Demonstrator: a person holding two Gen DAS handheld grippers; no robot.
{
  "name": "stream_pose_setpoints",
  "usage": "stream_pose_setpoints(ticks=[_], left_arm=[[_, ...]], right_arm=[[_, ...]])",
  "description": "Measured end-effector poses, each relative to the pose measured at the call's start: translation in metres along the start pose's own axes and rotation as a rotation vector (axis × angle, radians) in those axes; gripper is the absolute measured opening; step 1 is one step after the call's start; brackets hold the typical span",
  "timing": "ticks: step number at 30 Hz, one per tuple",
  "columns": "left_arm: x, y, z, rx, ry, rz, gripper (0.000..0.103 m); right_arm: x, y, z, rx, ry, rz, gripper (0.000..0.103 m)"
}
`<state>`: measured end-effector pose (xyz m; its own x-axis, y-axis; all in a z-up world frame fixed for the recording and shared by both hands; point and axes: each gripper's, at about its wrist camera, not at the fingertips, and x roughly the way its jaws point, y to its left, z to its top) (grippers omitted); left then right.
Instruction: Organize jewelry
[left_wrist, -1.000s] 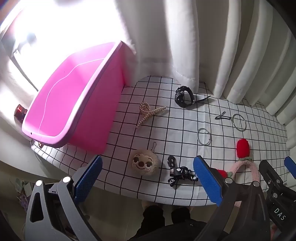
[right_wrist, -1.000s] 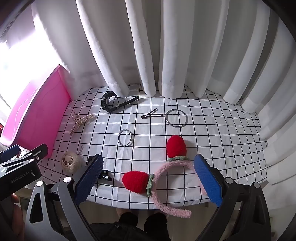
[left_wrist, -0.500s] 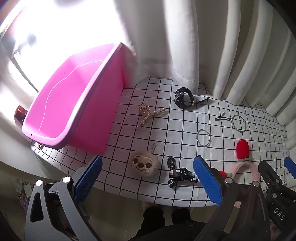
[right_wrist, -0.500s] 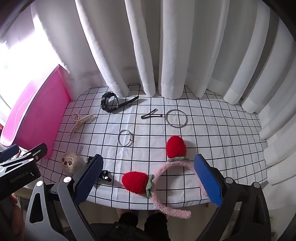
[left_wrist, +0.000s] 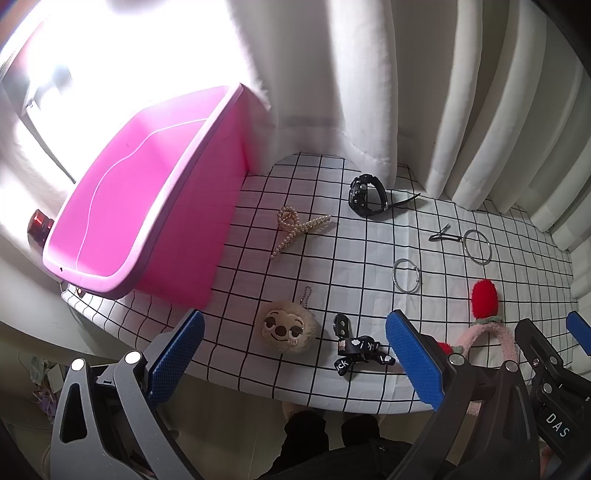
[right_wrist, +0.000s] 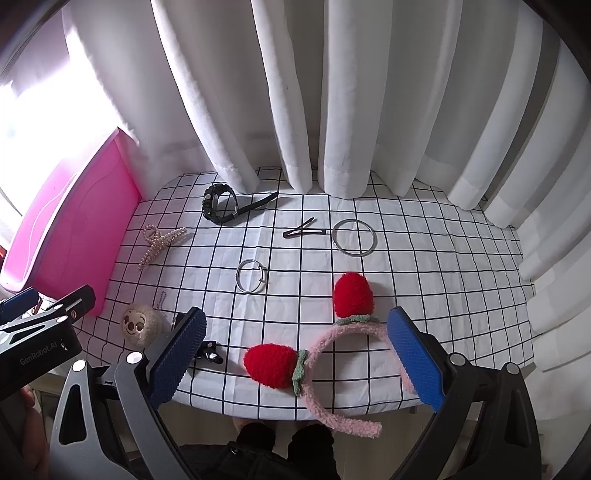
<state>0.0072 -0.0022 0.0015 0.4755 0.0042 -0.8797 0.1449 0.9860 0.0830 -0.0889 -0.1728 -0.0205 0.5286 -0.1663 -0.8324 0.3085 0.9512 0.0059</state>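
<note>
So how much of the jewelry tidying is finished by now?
Nothing looks done: the pink plastic bin appears empty. Both the left hand-held gripper and the right hand-held gripper are open, holding nothing. The black wristwatch, pearl hair claw and fluffy pink strawberry headband are among the pieces on the checked cloth.

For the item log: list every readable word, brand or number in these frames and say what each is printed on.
"DAS": body of the right gripper, seen from the left wrist; cut off at the frame edge.
"GenRobot.AI": body of the left gripper, seen from the right wrist.
"ck", "i": black ribbon bow; its other letters are folded away, unreadable.
No numbers are readable.
</note>
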Motion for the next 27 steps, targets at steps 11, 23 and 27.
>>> stream_pose_setpoints(ticks=[11, 23, 27], left_arm=[[-0.0006, 0.0, -0.0014, 0.001, -0.002, 0.0, 0.097], [0.0005, 0.003, -0.0004, -0.002, 0.0, -0.003, 0.097], [0.0025, 0.0049, 0.0011, -0.003, 0.001, -0.003, 0.097]], right_arm=[[0.0006, -0.0005, 0.0022, 0.0, 0.001, 0.0, 0.094], [0.0032, 0.0008, 0.0036, -0.001, 0.004, 0.0, 0.094], [0.0064, 0.0009, 0.0048, 0.0, 0.004, 0.001, 0.094]])
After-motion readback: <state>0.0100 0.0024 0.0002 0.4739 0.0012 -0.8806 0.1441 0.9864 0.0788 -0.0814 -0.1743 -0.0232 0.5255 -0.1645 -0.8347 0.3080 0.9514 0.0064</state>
